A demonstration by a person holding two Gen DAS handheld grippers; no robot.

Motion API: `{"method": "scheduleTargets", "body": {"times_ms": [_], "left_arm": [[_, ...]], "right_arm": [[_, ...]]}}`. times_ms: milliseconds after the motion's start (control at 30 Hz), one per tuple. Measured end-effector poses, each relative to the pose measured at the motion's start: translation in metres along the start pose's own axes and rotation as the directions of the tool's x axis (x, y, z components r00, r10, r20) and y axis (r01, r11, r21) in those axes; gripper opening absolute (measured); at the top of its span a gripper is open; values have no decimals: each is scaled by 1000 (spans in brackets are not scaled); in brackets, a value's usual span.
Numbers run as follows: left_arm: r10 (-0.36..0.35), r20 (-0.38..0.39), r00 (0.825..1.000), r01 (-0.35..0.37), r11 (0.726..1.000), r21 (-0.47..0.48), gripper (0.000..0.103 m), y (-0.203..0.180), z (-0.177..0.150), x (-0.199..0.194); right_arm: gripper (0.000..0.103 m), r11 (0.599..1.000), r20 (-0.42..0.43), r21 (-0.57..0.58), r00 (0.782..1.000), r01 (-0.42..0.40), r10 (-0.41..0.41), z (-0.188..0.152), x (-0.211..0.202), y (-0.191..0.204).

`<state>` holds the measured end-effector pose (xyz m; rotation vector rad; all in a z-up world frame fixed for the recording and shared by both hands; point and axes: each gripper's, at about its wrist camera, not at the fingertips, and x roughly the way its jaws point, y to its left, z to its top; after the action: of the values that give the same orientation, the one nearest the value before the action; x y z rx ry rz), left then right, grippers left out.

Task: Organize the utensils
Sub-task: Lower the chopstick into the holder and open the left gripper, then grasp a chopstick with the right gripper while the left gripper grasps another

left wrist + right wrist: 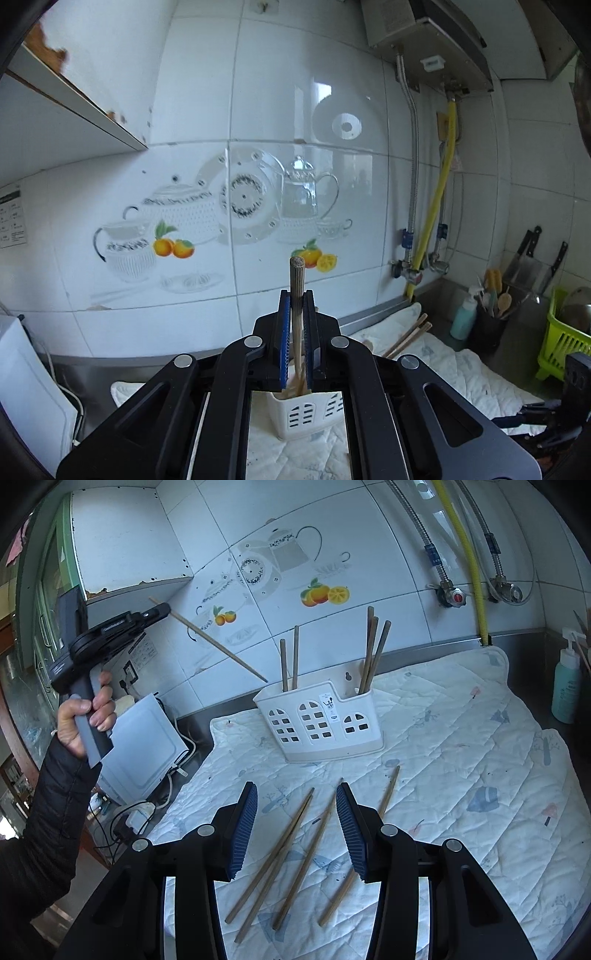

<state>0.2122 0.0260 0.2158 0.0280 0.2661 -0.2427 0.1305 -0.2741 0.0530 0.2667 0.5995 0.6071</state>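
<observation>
Left claw (162, 610) clenched on one chopstick (207, 638): tip it upright over the holder (321, 723); right claw (297, 830) released.

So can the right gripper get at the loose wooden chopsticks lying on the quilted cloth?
Probably yes. The right gripper is open just above the wooden chopsticks on the white quilted cloth, with nothing between them.
</observation>
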Motion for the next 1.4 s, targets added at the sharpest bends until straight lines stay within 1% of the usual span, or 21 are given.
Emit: {"method": "scheduleTargets", "body": {"times_ms": [33, 100, 167, 233, 333, 367, 467, 533, 600, 667, 700, 800, 833, 900, 967, 1033, 1067, 1133, 1233, 1300, 1400], "left_arm": [[14, -11, 1000, -14, 1000, 4, 5, 0, -1, 7], [3, -42, 999, -4, 1000, -9, 5, 2, -6, 20], [21, -71, 997, -21, 1000, -7, 5, 2, -11, 31], [16, -93, 996, -18, 1000, -21, 5, 6, -17, 40], [11, -112, 994, -15, 1000, -27, 6, 7, -24, 49], [0, -122, 992, -5, 999, -37, 6, 8, -26, 52], [1, -127, 992, -6, 999, -34, 7, 6, -30, 54], [-6, -125, 992, 2, 1000, -27, 10, 3, -30, 52], [-6, -120, 993, 4, 1000, -21, 12, 1, -29, 48], [-9, -112, 994, 7, 1000, -21, 17, 0, -29, 42], [-9, -106, 994, 7, 1000, -18, 21, -1, -28, 38], [-11, -87, 996, 10, 1000, -15, 26, -3, -28, 23], [-9, -80, 997, 8, 1000, -14, 30, -4, -30, 17], [-14, -69, 998, 13, 1000, -14, 36, -5, -34, 5], [-8, -63, 998, 8, 1000, -5, 37, -8, -41, -7], [-11, -75, 997, 9, 1000, -16, 39, -9, -53, -17], [-11, -83, 997, 9, 1000, -21, 39, -10, -60, -23], [15, -92, 996, -17, 1000, -21, 40, -11, -74, -32], [20, -124, 992, -24, 999, -35, 40, -12, -98, -44], [13, -157, 987, -21, 999, -48, 40, -12, -115, -49], [3, -210, 978, -18, 997, -73, 40, -16, -143, -55]], "right_arm": [[43, 1000, -4, -1, 1000, 3, -3, 0, 1, -1], [43, 1000, -8, -10, 1000, 21, -22, -2, 1, -3], [43, 999, -10, -21, 999, 43, -44, -4, 2, -4], [43, 998, -15, -25, 998, 56, -56, -7, 3, -6], [43, 995, -20, -42, 996, 86, -87, -13, 5, -6], [43, 994, -24, -48, 995, 94, -96, -16, 6, -5], [43, 993, -41, -50, 994, 104, -106, -25, 9, -5], [43, 992, -53, -54, 991, 118, -120, -30, 10, -6], [43, 990, -64, -54, 989, 131, -135, -36, 11, -6], [43, 988, -74, -53, 986, 143, -147, -44, 12, -5], [43, 987, -81, -58, 984, 151, -156, -49, 12, -4], [43, 984, -115, -61, 978, 165, -172, -65, 17, -1], [43, 983, -127, -67, 976, 169, -177, -71, 19, 0], [43, 978, -141, -77, 969, 192, -202, -80, 23, 3], [42, 974, -151, -84, 964, 209, -220, -90, 29, 6], [37, 970, -161, -89, 957, 228, -240, -98, 36, 9], [36, 967, -162, -94, 954, 239, -251, -102, 39, 10], [31, 960, -166, -100, 947, 263, -276, -108, 47, 13], [29, 950, -160, -103, 938, 295, -308, -113, 57, 15], [28, 941, -156, -101, 929, 323, -335, -115, 63, 15], [25, 937, -169, -81, 922, 339, -348, -117, 72, 12]]}}
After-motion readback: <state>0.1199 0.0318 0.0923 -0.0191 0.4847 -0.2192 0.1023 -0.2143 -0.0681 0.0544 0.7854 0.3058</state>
